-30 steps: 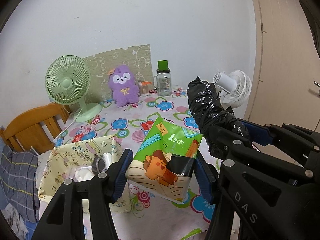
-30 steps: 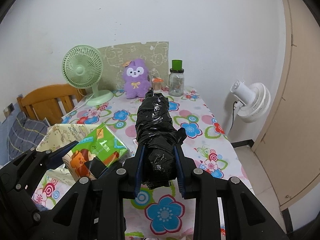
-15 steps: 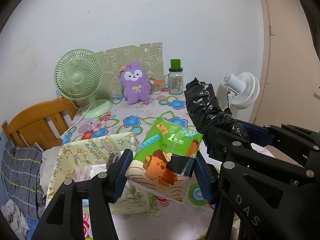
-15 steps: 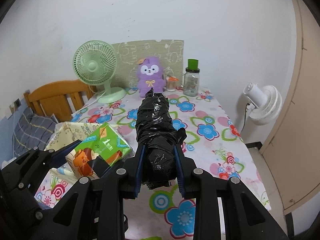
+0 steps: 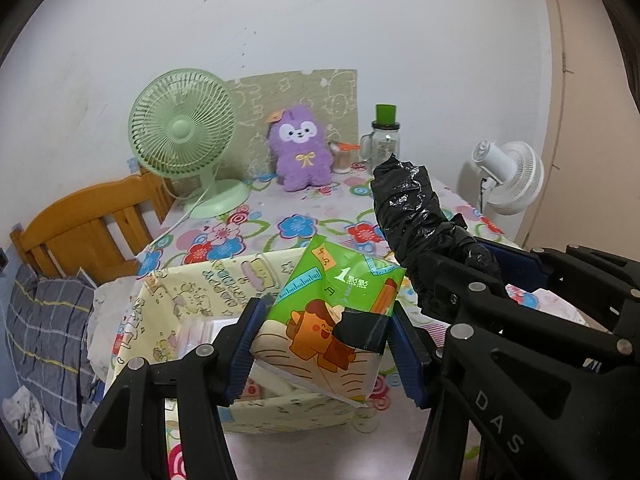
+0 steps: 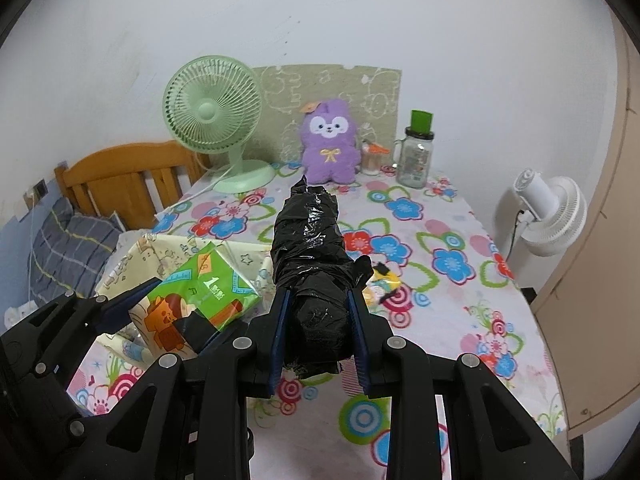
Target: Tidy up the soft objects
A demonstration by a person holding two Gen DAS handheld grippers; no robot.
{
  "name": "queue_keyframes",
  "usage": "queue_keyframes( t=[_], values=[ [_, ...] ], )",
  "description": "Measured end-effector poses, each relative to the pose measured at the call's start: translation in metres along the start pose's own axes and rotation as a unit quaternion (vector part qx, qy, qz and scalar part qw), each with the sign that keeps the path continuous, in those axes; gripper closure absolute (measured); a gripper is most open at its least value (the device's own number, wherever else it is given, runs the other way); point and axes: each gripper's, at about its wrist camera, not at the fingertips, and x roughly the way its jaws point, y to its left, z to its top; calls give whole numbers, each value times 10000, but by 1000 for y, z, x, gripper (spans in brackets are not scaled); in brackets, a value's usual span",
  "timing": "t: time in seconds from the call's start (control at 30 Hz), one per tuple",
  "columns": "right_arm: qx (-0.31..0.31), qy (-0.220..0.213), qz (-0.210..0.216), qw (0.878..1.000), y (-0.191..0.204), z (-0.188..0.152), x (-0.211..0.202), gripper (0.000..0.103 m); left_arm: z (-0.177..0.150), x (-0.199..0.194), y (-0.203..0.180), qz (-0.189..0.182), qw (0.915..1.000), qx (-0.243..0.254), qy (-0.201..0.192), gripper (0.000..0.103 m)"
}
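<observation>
My left gripper (image 5: 326, 346) is shut on a green tissue pack (image 5: 336, 312) and holds it above a pale yellow fabric bin (image 5: 208, 292) at the table's near left. The pack also shows in the right wrist view (image 6: 200, 292). My right gripper (image 6: 318, 330) is shut on a black plastic-wrapped roll (image 6: 310, 240), held above the flowered tablecloth (image 6: 440, 248); the roll also shows in the left wrist view (image 5: 416, 216). A purple plush toy (image 6: 329, 146) sits at the back of the table.
A green desk fan (image 6: 214, 112) stands back left, a glass jar with a green lid (image 6: 416, 156) back right. A small yellow packet (image 6: 382, 280) lies on the cloth. A wooden chair (image 6: 120, 176) stands left, a white fan (image 6: 548, 208) right.
Both grippers have pulled back and up with their loads. The yellow bin now lies directly under the tissue pack, and more of the table shows.
</observation>
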Motion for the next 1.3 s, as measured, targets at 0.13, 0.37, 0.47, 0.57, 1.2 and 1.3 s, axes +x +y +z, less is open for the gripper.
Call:
queue_keyframes(
  t=[0.13, 0.37, 0.47, 0.57, 1.2, 1.3],
  values=[
    [-19, 66, 130, 9999, 8, 2, 12, 72, 0, 8, 11, 53, 9999, -69, 54, 41],
    [-98, 91, 305, 9994, 24, 6, 27, 72, -2, 21, 31, 178, 9996, -169, 128, 41],
    [-135, 147, 390, 9990, 32, 8, 37, 72, -4, 29, 39, 224, 9993, -227, 208, 40],
    [-189, 207, 512, 9983, 40, 8, 46, 72, -7, 36, 49, 273, 9987, -323, 287, 40],
    [-430, 511, 722, 9952, 70, 3, 87, 72, -25, 68, 81, 552, 9953, -481, 634, 14],
    [-432, 577, 728, 9947, 70, 1, 92, 72, -29, 69, 82, 499, 9950, -530, 678, 12]
  ],
)
